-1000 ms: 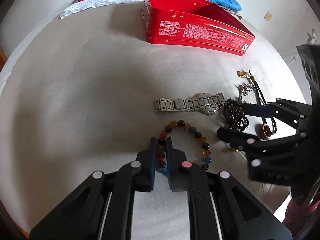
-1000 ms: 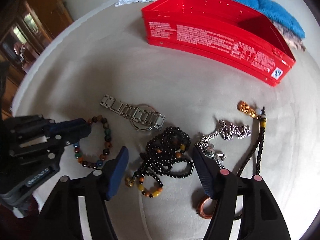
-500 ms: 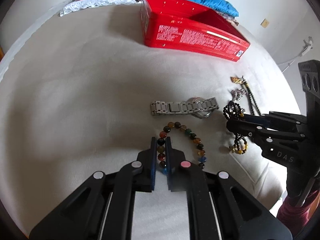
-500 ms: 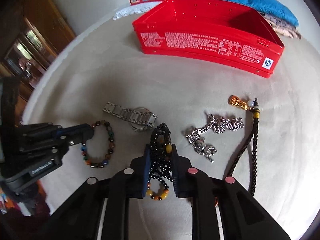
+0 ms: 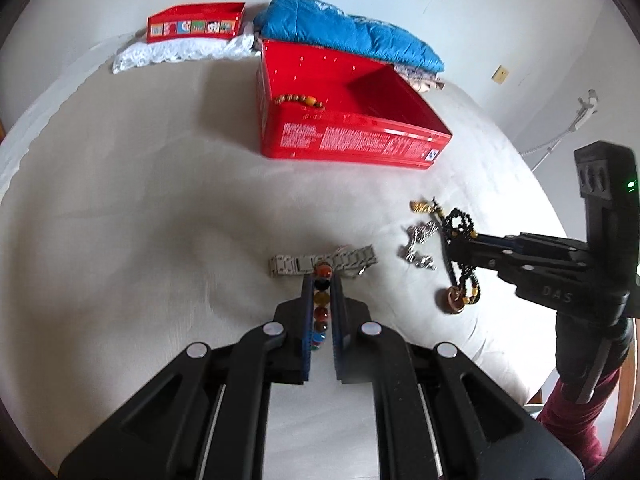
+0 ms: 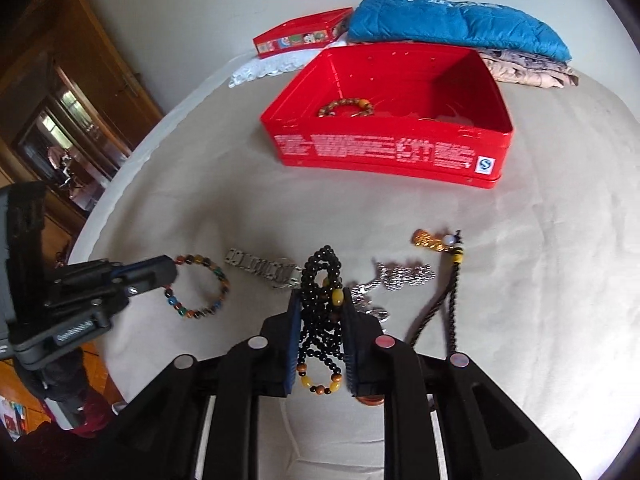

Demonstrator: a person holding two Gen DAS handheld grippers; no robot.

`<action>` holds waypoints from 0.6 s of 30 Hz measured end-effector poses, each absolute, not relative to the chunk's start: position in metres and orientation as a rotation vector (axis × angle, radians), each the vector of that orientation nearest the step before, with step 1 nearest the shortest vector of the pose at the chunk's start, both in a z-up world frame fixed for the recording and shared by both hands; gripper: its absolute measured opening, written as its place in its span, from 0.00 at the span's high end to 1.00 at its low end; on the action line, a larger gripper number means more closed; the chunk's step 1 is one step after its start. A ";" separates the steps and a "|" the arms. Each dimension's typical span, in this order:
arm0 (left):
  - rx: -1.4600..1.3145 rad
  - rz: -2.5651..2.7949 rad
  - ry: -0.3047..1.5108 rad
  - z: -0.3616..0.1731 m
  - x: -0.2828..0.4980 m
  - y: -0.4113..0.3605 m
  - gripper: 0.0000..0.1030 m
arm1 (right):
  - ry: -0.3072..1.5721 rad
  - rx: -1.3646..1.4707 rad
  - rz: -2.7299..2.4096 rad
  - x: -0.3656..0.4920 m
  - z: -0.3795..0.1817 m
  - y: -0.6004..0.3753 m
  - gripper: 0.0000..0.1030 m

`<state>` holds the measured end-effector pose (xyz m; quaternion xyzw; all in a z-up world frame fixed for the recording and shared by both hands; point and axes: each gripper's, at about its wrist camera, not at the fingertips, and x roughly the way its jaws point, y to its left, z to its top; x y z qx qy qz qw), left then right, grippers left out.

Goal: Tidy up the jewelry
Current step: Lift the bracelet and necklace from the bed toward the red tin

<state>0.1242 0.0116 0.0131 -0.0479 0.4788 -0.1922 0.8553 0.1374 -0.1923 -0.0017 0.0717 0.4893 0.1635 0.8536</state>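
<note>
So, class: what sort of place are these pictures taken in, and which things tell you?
Probably a room at home, perhaps a bedroom: folded blue quilted bedding lies on a soft cloth-covered surface, and a wooden cabinet stands against the wall.

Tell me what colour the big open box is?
Red, with white writing on its side. The big open box shows best in the right wrist view.

Red tin [image 6: 384, 152], white print on side. Brown-amber bracelet [image 6: 346, 107] inside. Multicolour bead bracelet [image 6: 200, 292]. Black bead necklace [image 6: 320, 320], yellow accents. Silver watch [image 6: 260, 270]. Silver chain [image 6: 400, 276]. Gold charm [image 6: 428, 240] on black cord [image 6: 452, 300]. Blue quilt [image 6: 456, 26]. Beige bed [image 6: 520, 280]. Black claws, blue pads [image 6: 295, 344].
</note>
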 end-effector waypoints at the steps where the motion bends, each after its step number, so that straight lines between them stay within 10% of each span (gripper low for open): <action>1: -0.101 -0.404 0.999 0.016 0.124 0.012 0.94 | 1.028 0.154 0.342 0.138 -0.001 -0.194 0.82; 18: -0.106 -0.414 0.900 0.056 0.138 0.005 0.94 | 0.991 0.166 0.313 0.148 0.017 -0.220 0.82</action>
